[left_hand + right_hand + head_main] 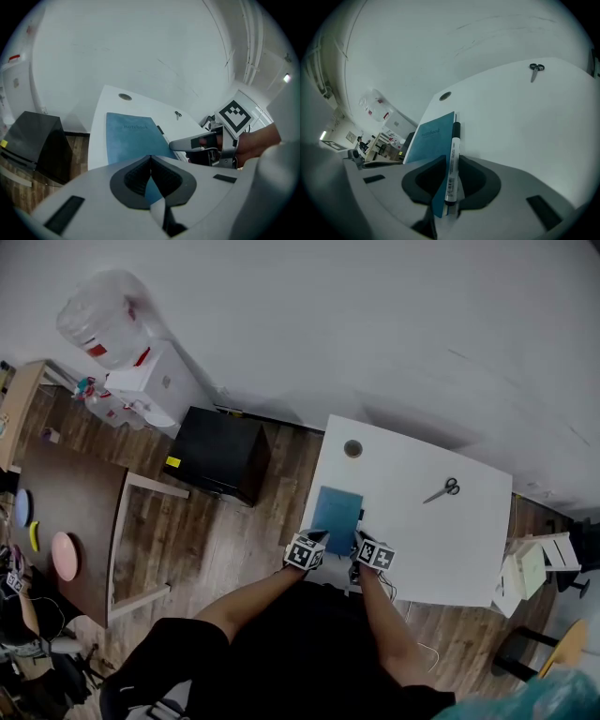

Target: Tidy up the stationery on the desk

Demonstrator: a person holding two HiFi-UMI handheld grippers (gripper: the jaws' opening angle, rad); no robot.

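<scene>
My right gripper (pixel 451 163) grasps one marker (pixel 453 140) against one blue notebook (pixel 433 133) lying on the desk (pixel 422 540). My left gripper (pixel 150 159) is clenched at the notebook's near edge. One pair of scissors (pixel 442 490) lies well apart from the notebook.

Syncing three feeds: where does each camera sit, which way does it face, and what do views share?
Head view: on the person's head, steeply down at the white desk; both forearms, left gripper and right gripper show.
Left gripper view: on the left gripper, along its shut jaws over the blue notebook; right gripper and hand show.
Right gripper view: on the right gripper, along jaws closed on a marker pen; its own jaws fill the foreground.
Shared: all three show notebook and scissors.
</scene>
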